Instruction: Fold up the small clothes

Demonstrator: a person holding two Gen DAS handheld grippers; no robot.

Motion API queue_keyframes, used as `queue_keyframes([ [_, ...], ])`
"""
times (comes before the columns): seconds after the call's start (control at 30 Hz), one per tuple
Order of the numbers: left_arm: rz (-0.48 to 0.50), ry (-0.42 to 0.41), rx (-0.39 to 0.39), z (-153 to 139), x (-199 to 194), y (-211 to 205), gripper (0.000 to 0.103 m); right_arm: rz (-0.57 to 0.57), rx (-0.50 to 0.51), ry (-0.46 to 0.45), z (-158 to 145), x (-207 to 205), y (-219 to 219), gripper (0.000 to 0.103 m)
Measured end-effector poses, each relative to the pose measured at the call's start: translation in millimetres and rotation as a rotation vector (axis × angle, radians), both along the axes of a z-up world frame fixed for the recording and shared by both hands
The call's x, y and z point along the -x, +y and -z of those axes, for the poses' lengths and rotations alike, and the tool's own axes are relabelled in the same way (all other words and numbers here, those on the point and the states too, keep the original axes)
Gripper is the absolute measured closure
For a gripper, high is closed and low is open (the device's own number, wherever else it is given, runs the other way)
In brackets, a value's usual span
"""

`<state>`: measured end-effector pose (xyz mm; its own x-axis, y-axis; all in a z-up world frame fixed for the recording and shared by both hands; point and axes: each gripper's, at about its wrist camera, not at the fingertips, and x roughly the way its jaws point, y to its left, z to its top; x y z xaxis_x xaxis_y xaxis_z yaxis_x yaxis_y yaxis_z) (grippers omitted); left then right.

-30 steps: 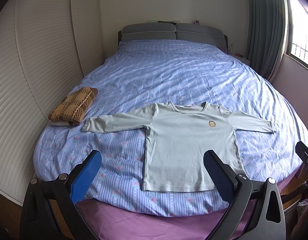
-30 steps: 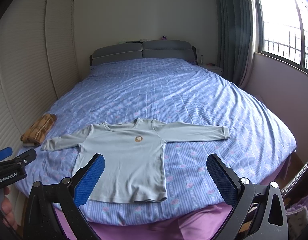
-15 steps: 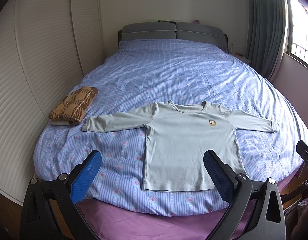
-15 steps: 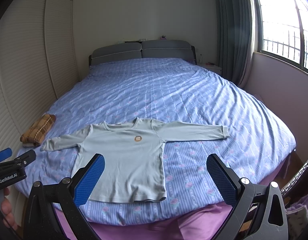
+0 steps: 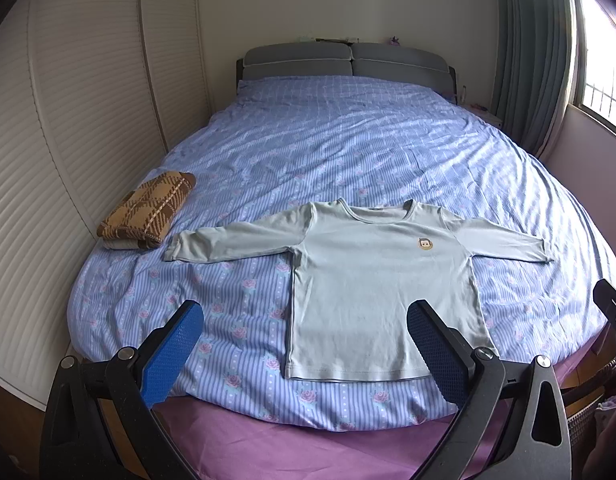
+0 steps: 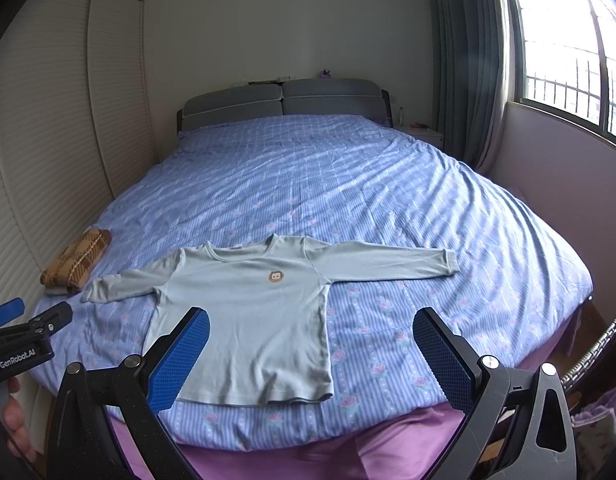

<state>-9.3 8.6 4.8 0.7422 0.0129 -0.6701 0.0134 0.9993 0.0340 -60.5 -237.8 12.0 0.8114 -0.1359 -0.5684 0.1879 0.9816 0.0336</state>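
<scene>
Lettering "GenRobot.AI" marks left gripper [image 6: 11, 332]; both it and right gripper [image 6: 312, 344] gape, empty.

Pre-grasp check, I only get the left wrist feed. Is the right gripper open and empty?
Observer: Yes. In its own view the right gripper is spread wide, with nothing between the blue pads.
Operator: My left one, is it on the shirt?
Observer: No. Seen from the right wrist, the left gripper shows at the frame's left edge, left of the shirt and short of its sleeve cuff.
Operator: What's holding it?
Observer: A hand shows below it, in the lower left corner.
</scene>
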Motion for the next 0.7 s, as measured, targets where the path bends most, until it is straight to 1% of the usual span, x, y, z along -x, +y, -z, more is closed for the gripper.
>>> queue_keyframes([
  [0.7,0.0,0.002,-0.001,-1.0,-1.3,-0.7,0.0,0.001,-0.001,-0.003,0.2,0.4,-1.6,0.001],
])
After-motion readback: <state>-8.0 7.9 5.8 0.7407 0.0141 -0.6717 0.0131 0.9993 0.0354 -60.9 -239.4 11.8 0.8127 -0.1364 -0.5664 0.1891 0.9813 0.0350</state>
